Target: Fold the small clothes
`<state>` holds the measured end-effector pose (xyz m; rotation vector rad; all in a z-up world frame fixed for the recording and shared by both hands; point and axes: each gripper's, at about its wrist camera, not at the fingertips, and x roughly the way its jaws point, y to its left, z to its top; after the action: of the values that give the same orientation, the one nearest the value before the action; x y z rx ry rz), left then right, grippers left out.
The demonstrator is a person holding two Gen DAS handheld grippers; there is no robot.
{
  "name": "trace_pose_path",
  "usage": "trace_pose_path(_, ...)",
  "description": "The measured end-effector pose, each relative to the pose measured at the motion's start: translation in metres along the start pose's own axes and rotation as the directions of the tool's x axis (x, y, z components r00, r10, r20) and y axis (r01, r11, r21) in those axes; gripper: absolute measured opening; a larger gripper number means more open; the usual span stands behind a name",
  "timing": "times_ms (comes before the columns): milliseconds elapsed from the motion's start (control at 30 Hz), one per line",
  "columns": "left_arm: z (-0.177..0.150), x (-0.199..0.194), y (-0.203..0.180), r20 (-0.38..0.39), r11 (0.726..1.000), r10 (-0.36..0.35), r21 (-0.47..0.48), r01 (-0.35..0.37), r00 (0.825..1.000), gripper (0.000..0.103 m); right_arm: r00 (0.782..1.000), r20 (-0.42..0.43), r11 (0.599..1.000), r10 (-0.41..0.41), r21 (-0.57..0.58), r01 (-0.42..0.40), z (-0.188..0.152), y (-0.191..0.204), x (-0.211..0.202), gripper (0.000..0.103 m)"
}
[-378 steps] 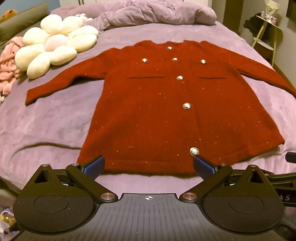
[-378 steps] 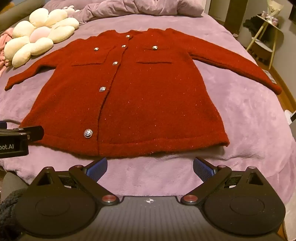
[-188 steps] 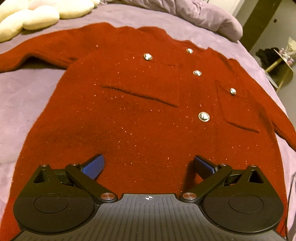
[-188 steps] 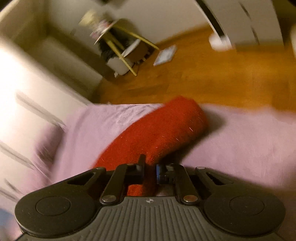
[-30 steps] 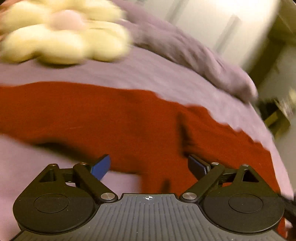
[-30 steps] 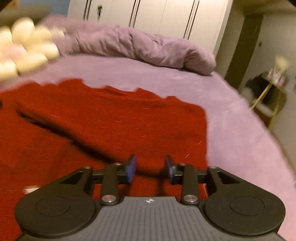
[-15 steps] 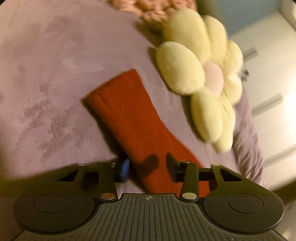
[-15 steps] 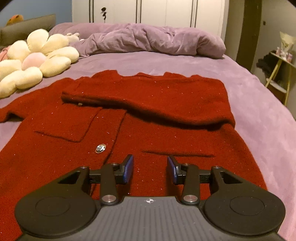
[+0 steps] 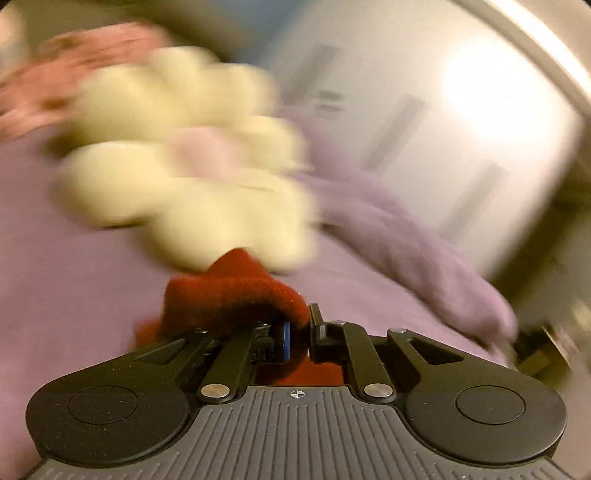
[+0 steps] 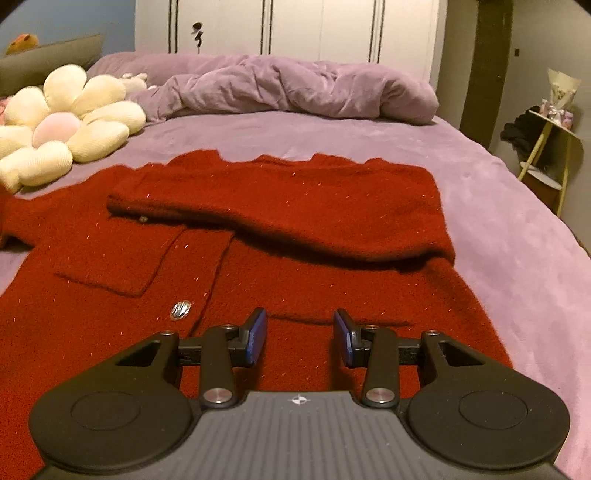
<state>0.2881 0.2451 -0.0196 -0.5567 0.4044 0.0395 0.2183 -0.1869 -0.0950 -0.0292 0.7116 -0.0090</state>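
A red knit cardigan (image 10: pixel 295 266) with silver buttons lies flat on the purple bed. Its right sleeve (image 10: pixel 280 214) is folded across the chest. My right gripper (image 10: pixel 299 338) is open and empty, just above the lower front of the cardigan. My left gripper (image 9: pixel 298 334) is shut on the cuff of the left sleeve (image 9: pixel 232 291) and holds it lifted off the bed. The left wrist view is blurred by motion.
A cream flower-shaped cushion (image 10: pixel 62 129) lies at the left, also blurred in the left wrist view (image 9: pixel 184 166). A crumpled purple duvet (image 10: pixel 295 88) lies at the head of the bed. A small yellow side table (image 10: pixel 550 147) stands at the right, white wardrobes (image 10: pixel 295 26) behind.
My left gripper has closed on the left sleeve's cuff and lifted it, swinging fast. My right gripper has stayed open over the cardigan's front and moved slightly closer.
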Motion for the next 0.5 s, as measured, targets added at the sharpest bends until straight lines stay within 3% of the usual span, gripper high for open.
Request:
trace_pose_path(67,-0.017,0.015,-0.069,-0.039,0.988,-0.097,0.116,0.101,0.994,0.012,1.0,0.018,1.0,-0.004,0.014,0.004,0.003,-0.006,-0.004,0.039)
trace_pose_path(133,-0.044,0.029,-0.118,-0.098,0.966,-0.169,0.182,0.185,0.981,0.023,0.999,0.035,1.0,-0.006,0.027,0.005,0.006,-0.013,-0.006,0.039)
trace_pose_path(200,-0.076,0.044,-0.156,-0.181,0.944,-0.21,0.22,0.247,0.961,0.08,0.999,0.04,0.999,-0.011,0.042,0.009,0.009,-0.02,-0.007,0.039)
trace_pose_path(333,-0.124,0.051,-0.163,-0.258,0.949,-0.161,0.226,0.221,0.953,0.08,0.999,0.045,0.997,0.019,0.076,-0.022,0.02,-0.031,-0.003,0.039)
trace_pose_path(400,-0.133,0.047,-0.144,-0.266,0.963,-0.11,0.209,0.168,0.958,0.08,0.997,0.045,0.993,0.071,0.087,-0.074,0.029,-0.033,0.006,0.039)
trace_pose_path(500,-0.143,0.035,-0.114,-0.238,0.953,0.01,0.296,0.062,0.971,0.08,0.981,0.041,0.97,0.192,0.143,-0.196,0.051,-0.031,0.029,0.039)
